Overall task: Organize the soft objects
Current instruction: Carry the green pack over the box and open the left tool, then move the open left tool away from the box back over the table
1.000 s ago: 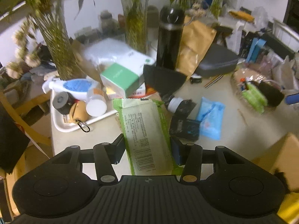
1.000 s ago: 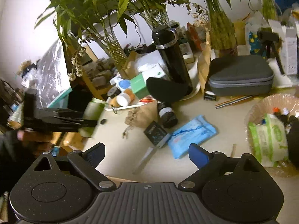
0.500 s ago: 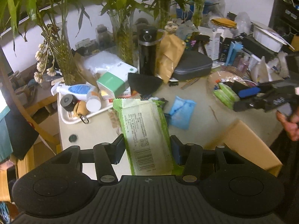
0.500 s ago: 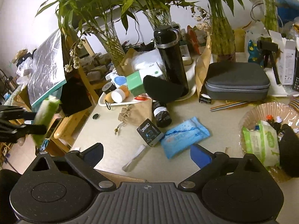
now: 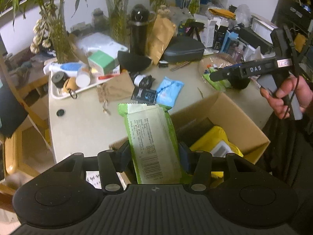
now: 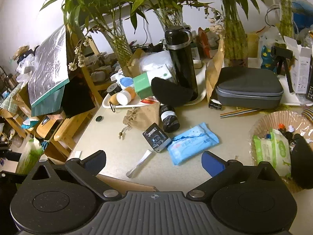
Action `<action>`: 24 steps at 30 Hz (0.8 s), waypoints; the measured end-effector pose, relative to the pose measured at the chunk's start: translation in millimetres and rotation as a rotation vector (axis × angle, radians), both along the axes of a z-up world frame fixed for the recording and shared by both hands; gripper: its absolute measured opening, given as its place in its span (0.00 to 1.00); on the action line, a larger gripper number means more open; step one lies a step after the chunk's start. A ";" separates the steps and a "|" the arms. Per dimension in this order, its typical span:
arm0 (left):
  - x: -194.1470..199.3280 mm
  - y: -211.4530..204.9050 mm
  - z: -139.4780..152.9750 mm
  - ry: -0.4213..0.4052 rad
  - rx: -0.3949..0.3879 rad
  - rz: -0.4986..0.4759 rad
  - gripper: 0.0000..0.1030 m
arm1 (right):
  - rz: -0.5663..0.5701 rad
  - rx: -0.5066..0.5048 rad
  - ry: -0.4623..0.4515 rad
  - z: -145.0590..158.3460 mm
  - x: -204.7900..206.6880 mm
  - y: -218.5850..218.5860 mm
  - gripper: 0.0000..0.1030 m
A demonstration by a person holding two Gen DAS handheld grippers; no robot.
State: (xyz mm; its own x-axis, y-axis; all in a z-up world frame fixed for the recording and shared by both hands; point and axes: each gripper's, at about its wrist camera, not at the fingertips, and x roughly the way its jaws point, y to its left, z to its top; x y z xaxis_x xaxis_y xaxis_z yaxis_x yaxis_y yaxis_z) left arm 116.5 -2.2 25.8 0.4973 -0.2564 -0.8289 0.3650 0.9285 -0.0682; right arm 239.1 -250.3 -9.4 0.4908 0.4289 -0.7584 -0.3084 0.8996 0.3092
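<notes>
My left gripper [image 5: 154,152] is shut on a green and white wipes pack [image 5: 152,143], held above an open cardboard box [image 5: 234,115] at the table's near edge. A yellow packet [image 5: 215,141] lies in the box. The same green pack [image 6: 29,154] shows at the far left of the right wrist view. My right gripper [image 6: 154,159] hovers over the table, its jaws opening with nothing between them. Just beyond its fingers lies a blue wipes pack [image 6: 192,143]. A hand [image 5: 283,99] holds that gripper at the right of the left wrist view.
A wicker basket [image 6: 273,117] at the right holds another green wipes pack [image 6: 272,152]. A small black box [image 6: 155,137], a brown pouch [image 6: 140,117], a white tray [image 6: 125,104], a black bottle [image 6: 183,62], a grey case [image 6: 248,90] and plant vases crowd the table.
My left gripper has drawn back from the table with the green pack and now hangs over the cardboard box. The right gripper's jaws have widened a little and it has barely moved.
</notes>
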 end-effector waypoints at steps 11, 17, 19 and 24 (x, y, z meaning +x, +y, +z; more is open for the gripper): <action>-11.5 1.6 -13.6 0.063 -0.063 0.007 0.49 | 0.005 0.002 -0.003 0.5 -1.2 1.5 1.00; -17.3 5.0 -2.8 -0.023 -0.110 0.047 0.73 | -0.015 -0.015 -0.021 2.7 -2.2 0.2 1.00; -17.3 3.7 0.1 -0.039 -0.096 0.053 0.73 | -0.054 -0.056 -0.052 4.9 -3.5 -0.4 1.00; -16.8 2.8 2.6 -0.065 -0.075 0.065 0.73 | -0.151 -0.205 -0.117 5.7 -4.1 -1.0 1.00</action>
State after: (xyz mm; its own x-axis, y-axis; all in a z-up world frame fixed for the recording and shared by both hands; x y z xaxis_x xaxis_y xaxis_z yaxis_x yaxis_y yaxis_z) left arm 99.7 0.6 28.4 0.5671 -0.2822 -0.7738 0.3099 0.9435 -0.1169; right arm 235.0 -251.4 -3.7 0.6270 0.1881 -0.7559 -0.1895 0.9781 0.0862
